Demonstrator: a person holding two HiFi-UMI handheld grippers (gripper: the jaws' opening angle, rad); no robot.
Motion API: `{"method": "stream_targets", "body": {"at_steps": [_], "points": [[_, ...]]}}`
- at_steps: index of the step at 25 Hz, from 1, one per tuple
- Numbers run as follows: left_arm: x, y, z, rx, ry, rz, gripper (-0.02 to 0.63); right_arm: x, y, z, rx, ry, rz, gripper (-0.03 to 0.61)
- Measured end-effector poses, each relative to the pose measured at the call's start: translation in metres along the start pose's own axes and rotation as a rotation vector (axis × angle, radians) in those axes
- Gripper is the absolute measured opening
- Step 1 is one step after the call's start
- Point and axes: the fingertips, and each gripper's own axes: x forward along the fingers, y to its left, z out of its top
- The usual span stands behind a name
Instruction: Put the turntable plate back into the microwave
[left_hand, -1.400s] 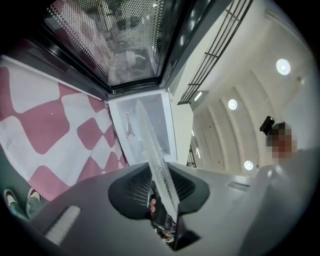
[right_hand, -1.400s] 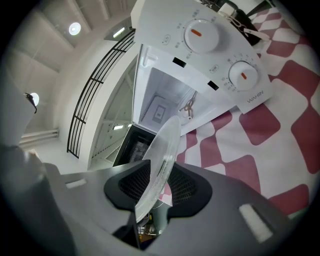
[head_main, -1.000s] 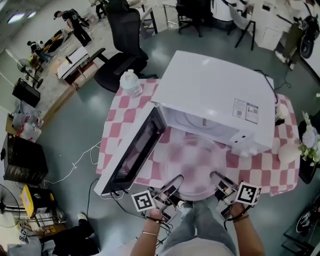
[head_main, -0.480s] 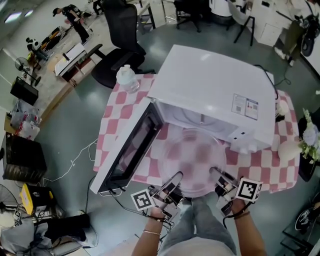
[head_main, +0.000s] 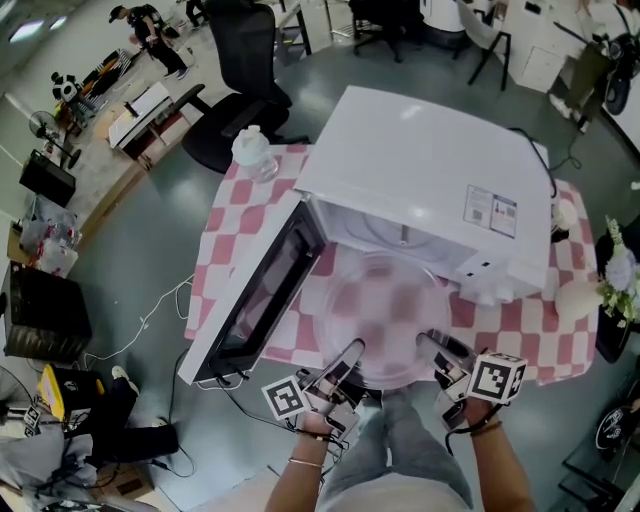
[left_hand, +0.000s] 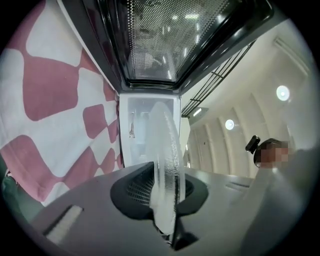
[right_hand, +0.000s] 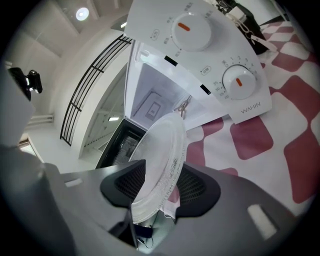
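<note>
The clear glass turntable plate (head_main: 385, 315) hangs level in front of the open white microwave (head_main: 430, 180), its far rim at the mouth of the cavity. My left gripper (head_main: 352, 350) is shut on the plate's near left rim, and in the left gripper view the plate (left_hand: 165, 160) stands edge-on, pinched between the jaws of the left gripper (left_hand: 165, 200). My right gripper (head_main: 432, 345) is at the near right rim. Its jaws are opening: the plate (right_hand: 160, 165) lies between the pads of the right gripper (right_hand: 160, 187) with slack around it.
The microwave door (head_main: 265, 295) swings out to the left, close to my left gripper. The control panel (right_hand: 210, 60) with two dials is at the right. A checkered cloth (head_main: 240, 220) covers the table. A plastic jug (head_main: 255, 155) stands at the back left, a white vase (head_main: 580, 300) at the right edge.
The right gripper's jaws have spread and its marker cube has tilted a little. The plate and the left gripper have stayed where they were.
</note>
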Motion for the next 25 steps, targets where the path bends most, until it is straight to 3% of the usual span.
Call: {"method": "stream_targets", "body": {"at_steps": [4,11,19,25], "points": [[0.002,0.000,0.002,-0.005,-0.024,-0.001,0.035,-0.006,0.006,0.005,-0.021,-0.015,-0.018,0.176],[0.007,0.001,0.011,0.010,-0.070,0.016,0.035,-0.031,-0.002,0.009,-0.114,-0.051,-0.140,0.176],[0.019,-0.002,0.016,0.037,-0.077,0.015,0.035,-0.063,-0.017,0.025,-0.400,-0.154,-0.466,0.173],[0.024,-0.004,0.018,0.045,-0.086,0.020,0.035,-0.071,-0.023,0.031,-0.459,-0.192,-0.579,0.159]]}}
